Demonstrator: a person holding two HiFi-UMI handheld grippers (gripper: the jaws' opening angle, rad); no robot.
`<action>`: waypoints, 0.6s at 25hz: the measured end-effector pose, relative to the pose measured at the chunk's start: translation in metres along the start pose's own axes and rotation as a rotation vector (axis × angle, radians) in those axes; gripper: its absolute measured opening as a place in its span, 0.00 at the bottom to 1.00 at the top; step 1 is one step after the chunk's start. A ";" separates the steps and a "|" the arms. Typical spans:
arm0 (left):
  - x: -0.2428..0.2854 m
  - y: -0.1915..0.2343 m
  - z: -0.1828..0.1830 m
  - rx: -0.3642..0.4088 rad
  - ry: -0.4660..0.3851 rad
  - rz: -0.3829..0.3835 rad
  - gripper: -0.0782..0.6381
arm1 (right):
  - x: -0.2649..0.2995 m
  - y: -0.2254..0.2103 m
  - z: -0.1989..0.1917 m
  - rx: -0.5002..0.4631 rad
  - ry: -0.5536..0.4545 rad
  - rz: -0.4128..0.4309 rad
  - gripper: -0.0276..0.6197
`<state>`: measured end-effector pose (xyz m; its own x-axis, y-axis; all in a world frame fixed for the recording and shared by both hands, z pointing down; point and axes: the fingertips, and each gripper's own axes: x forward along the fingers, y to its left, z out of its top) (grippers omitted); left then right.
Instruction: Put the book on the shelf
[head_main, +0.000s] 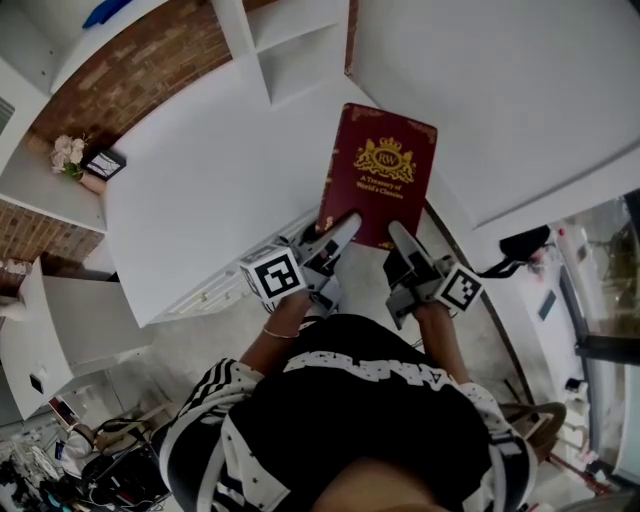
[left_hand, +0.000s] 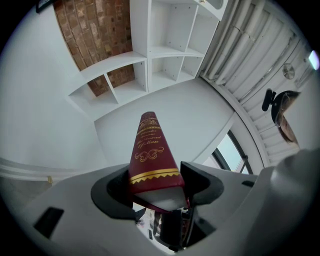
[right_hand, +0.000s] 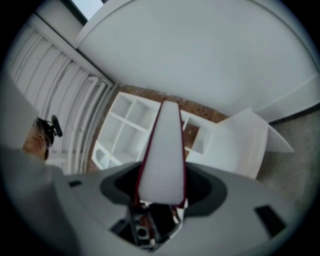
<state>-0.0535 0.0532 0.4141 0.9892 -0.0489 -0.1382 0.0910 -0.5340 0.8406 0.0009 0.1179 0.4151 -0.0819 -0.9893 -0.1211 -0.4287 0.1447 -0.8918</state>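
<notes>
**Book in transit, three views.** My left gripper (head_main: 338, 230) and right gripper (head_main: 400, 238) each pinch the near edge of the red book (head_main: 378, 170). I hold it flat, short of the white shelf (head_main: 300, 50). A white table (head_main: 190, 180) spreads in front of the shelf, beneath the book. To the left of the shelf are flowers (head_main: 68, 152) and a brick wall (head_main: 140, 70). Only the left gripper view shows the gilt spine, only the right gripper view the white page edge, and only the head view the crested cover.
</notes>
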 end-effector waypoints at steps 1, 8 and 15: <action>0.000 0.001 0.001 0.005 0.001 0.001 0.52 | 0.001 0.000 0.000 0.001 -0.002 0.002 0.46; -0.007 0.034 0.043 0.010 -0.019 0.024 0.52 | 0.052 -0.011 -0.008 0.016 0.018 -0.005 0.46; -0.010 0.041 0.052 -0.007 -0.022 0.039 0.52 | 0.064 -0.014 -0.011 0.018 0.029 -0.014 0.46</action>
<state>-0.0652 -0.0120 0.4226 0.9893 -0.0879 -0.1167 0.0536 -0.5252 0.8493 -0.0078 0.0528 0.4246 -0.1022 -0.9901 -0.0960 -0.4136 0.1301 -0.9011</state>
